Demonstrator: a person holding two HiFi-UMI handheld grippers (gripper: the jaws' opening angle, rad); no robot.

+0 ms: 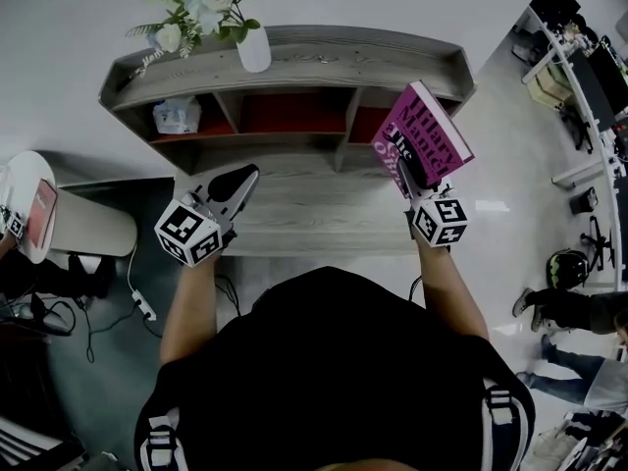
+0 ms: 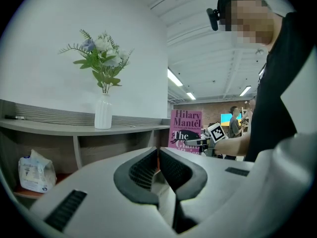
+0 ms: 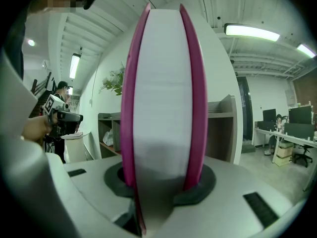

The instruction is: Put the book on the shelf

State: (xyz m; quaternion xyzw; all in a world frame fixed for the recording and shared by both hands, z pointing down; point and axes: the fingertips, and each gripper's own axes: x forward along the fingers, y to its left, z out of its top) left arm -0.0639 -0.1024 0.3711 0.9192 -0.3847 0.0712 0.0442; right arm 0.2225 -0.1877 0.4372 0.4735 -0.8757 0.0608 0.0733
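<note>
A magenta-covered book [image 1: 432, 130] stands upright between the jaws of my right gripper [image 1: 412, 173], which is shut on its lower edge. It is held in front of the right end of the grey wooden shelf unit [image 1: 294, 62]. In the right gripper view the book [image 3: 166, 83] fills the middle, its white page edge towards the camera, clamped by the gripper [image 3: 163, 182]. My left gripper [image 1: 240, 177] hovers over the unit's lower ledge, shut with nothing in it. From the left gripper [image 2: 157, 152] the book's cover [image 2: 185, 128] shows beyond the shelf [image 2: 74, 128].
A white vase of flowers [image 1: 253, 47] stands on the shelf top. A white packet [image 1: 177, 116] lies in the left compartment. A round white table [image 1: 34, 194] is at the left, a power strip [image 1: 144, 309] on the floor, and people [image 1: 569, 302] and desks at the right.
</note>
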